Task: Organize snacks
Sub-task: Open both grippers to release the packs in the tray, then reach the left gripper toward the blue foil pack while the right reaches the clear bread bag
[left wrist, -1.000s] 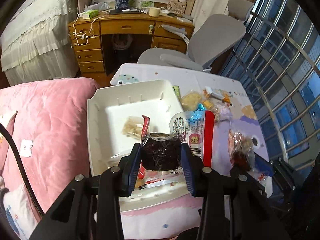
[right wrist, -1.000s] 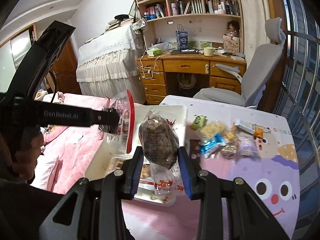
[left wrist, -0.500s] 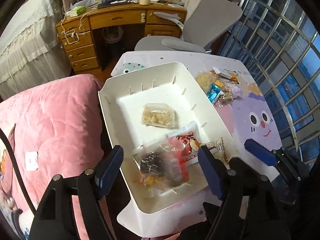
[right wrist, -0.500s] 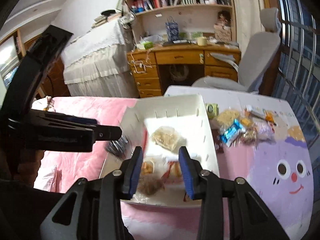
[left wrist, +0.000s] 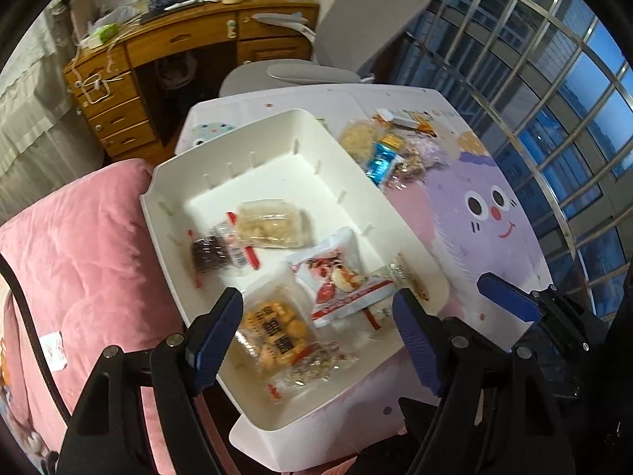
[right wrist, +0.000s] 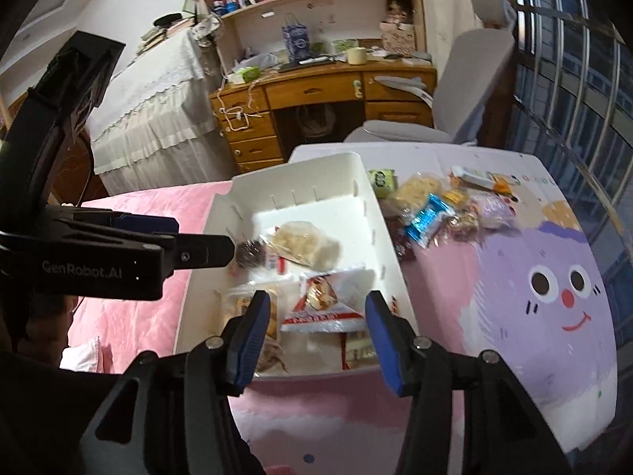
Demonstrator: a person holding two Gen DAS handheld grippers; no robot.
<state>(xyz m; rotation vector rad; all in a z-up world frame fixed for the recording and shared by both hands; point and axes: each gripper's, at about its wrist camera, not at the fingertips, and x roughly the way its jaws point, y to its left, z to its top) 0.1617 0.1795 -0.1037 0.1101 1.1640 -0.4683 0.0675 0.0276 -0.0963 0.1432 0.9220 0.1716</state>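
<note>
Both tongs empty above white bin of snacks on tabletop.
Left wrist view: left tongs (left wrist: pixel 316 328) spread wide, nothing gripped, over near end of bin (left wrist: pixel 166 213); dark packet (left wrist: pixel 211 253), pale packet (left wrist: pixel 271 223), red-white packet (left wrist: pixel 340 281), yellow packet (left wrist: pixel 277 328) lie inside. Right wrist view: right tongs (right wrist: pixel 314 322) opening, nothing pinched, over bin's near end; loose snacks (right wrist: pixel 431 213) on tabletop (right wrist: pixel 514 356) beside bin's right wall.

Left gripper (left wrist: pixel 316 324) gapes empty, angled down; right gripper (right wrist: pixel 316 330), seemingly empty, is opening.
</note>
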